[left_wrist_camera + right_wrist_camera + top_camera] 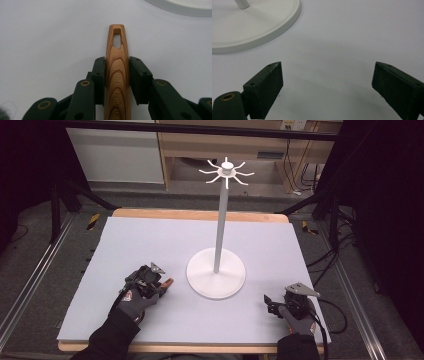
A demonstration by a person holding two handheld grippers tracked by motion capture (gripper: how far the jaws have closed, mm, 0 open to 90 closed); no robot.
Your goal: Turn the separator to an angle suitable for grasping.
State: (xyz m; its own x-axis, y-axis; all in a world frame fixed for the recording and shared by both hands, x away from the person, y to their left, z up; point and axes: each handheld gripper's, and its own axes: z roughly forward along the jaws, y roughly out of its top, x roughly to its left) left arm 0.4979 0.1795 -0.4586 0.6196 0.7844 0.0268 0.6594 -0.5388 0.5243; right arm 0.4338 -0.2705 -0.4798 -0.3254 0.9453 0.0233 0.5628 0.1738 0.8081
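The left tongs [116, 67] are clamped on a slim wooden utensil handle with striped grain and a hanging slot near its tip [117, 75], one black jaw pressed to each side of it. The handle runs out past the jaws, low over the pale lilac surface [50, 32], with its slotted end pointing toward the round white base of the stand [185, 8]. In the high view the left tongs [162, 282] sit just left of that base, the reddish-brown tip of the handle poking out toward it. The gloved left hand [134, 300] rests low at the surface, the dark-sleeved forearm coming in from the bottom edge.

The right tongs [327, 82] are wide apart and hold nothing; only bare surface lies between the jaws, with the base's rim off to the upper left. In the high view the right tongs [270, 304] lie near the front right corner, pointing left toward the stand, well apart from it.

As a judgement, the grasp is done. Left to do: lift the handle up the tall white pole [220, 225] and hook its slot over one of the white prongs at the top [226, 171], all bare now.
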